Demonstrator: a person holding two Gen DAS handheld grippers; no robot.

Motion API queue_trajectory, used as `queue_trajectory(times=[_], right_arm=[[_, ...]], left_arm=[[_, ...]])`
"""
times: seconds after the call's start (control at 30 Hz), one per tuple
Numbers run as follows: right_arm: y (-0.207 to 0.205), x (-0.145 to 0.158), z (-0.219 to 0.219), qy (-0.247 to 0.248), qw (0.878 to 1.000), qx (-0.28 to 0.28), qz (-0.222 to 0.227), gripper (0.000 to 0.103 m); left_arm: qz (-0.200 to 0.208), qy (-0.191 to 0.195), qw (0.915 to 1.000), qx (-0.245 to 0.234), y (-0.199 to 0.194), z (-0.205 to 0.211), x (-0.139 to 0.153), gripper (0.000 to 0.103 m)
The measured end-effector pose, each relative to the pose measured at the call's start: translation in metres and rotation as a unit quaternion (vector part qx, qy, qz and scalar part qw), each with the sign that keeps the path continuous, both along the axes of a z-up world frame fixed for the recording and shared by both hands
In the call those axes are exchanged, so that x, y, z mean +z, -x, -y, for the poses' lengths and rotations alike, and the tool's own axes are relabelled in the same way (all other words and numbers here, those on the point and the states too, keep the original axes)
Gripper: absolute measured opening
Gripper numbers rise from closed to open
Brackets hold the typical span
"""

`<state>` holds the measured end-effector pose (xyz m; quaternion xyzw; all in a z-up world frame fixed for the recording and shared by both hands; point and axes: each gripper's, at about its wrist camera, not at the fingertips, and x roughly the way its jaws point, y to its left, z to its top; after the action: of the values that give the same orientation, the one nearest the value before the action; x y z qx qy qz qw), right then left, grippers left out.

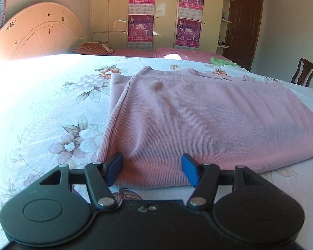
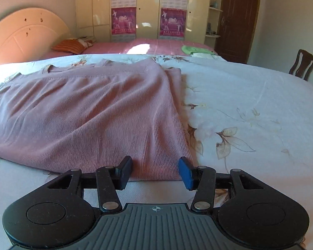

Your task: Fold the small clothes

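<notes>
A pink ribbed garment [image 1: 198,120] lies folded flat on the floral bed sheet [image 1: 52,108], its neckline at the far side. My left gripper [image 1: 152,166] is open at the garment's near left corner; the near hem lies between its blue pads [image 1: 188,170], flat and unpinched. In the right wrist view the same garment [image 2: 94,120] spreads to the left. My right gripper [image 2: 155,168] is open at its near right corner, with the hem between its fingers [image 2: 125,173]. Neither gripper shows in the other's view.
Beyond the bed are a cream headboard [image 1: 35,35], a striped pillow [image 1: 91,49], a green cloth [image 2: 195,50], a wardrobe with purple posters [image 1: 141,12] and a brown door [image 1: 243,23]. A wooden chair [image 2: 302,64] stands at the right. Bare sheet lies right of the garment.
</notes>
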<state>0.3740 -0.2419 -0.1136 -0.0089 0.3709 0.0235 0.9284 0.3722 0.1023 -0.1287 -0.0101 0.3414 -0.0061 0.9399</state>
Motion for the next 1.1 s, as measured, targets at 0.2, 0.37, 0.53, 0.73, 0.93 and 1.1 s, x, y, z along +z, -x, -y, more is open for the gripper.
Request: queue_trajectory(times=[0.2, 0.37, 0.53, 0.73, 0.93, 1.1], right_arm=[[0.006, -0.003, -0.006, 0.018, 1.0, -0.004, -0.009, 0.048], [0.006, -0.008, -0.007, 0.007, 1.0, -0.012, -0.012, 0.048], [0.006, -0.003, -0.009, 0.013, 1.0, -0.01, -0.022, 0.048], [0.004, -0.004, -0.007, 0.008, 1.0, -0.011, -0.023, 0.048], [0.001, -0.004, -0.01, 0.021, 0.999, -0.007, -0.025, 0.048], [0.024, 0.032, -0.009, -0.008, 1.0, -0.01, 0.023, 0.049]], left_arm=[[-0.005, -0.007, 1.0, -0.002, -0.003, 0.002, 0.0, 0.062], [0.001, -0.01, 0.9999, -0.002, -0.002, 0.002, -0.002, 0.062], [0.005, -0.014, 0.9999, -0.002, -0.001, 0.003, -0.004, 0.062], [0.01, -0.015, 0.9998, -0.002, 0.003, 0.003, -0.007, 0.062], [0.005, -0.001, 1.0, -0.002, 0.004, -0.003, -0.005, 0.062], [0.021, 0.026, 0.9976, 0.06, 0.038, -0.022, 0.023, 0.07]])
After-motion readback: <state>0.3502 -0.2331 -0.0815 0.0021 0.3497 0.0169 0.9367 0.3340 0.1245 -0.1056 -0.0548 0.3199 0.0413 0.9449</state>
